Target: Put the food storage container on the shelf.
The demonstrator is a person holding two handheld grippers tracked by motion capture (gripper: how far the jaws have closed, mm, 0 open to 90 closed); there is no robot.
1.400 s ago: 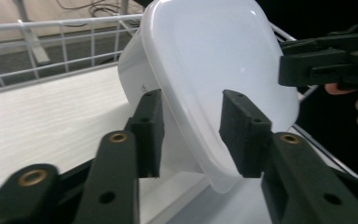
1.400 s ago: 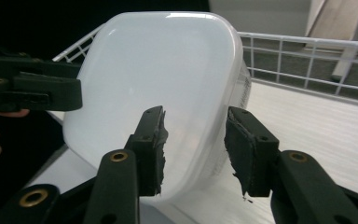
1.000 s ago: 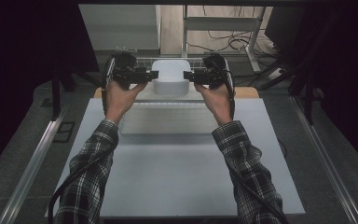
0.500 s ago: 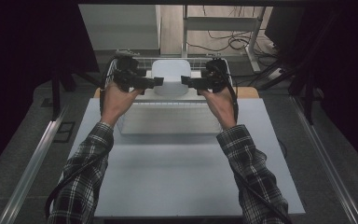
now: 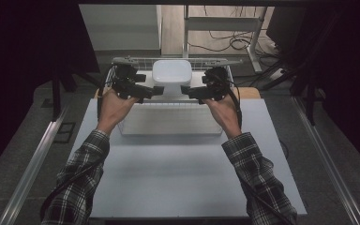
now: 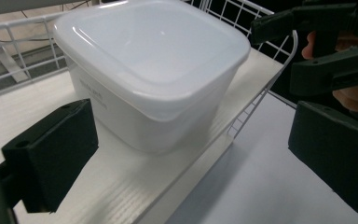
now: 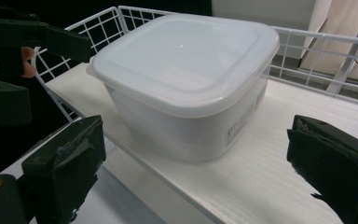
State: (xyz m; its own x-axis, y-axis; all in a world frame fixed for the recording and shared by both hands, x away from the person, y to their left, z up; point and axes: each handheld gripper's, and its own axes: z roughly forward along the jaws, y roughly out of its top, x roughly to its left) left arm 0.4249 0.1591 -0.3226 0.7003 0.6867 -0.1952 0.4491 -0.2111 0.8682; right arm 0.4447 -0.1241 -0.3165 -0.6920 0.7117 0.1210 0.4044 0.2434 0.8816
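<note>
Left gripper (image 5: 157,90): jaws wide apart and just been opening, with nothing between them. Right gripper (image 5: 186,90): jaws likewise wide apart and just been opening, with nothing clamped. In the high view the two grippers point inward at each other, one at each side of the white lidded container (image 5: 171,76), each just short of its wall.

The container stands upright, lid on, on a pale shelf board (image 6: 135,186) inside a white wire basket (image 7: 303,44) at the far edge of the table (image 5: 178,173).

The left gripper view shows the board's front edge and the wire rim (image 6: 251,109) curving down to the table, with the other gripper beyond. The right gripper view shows a small printed label (image 7: 235,130) on the container's side wall; its text is too small to read.
</note>
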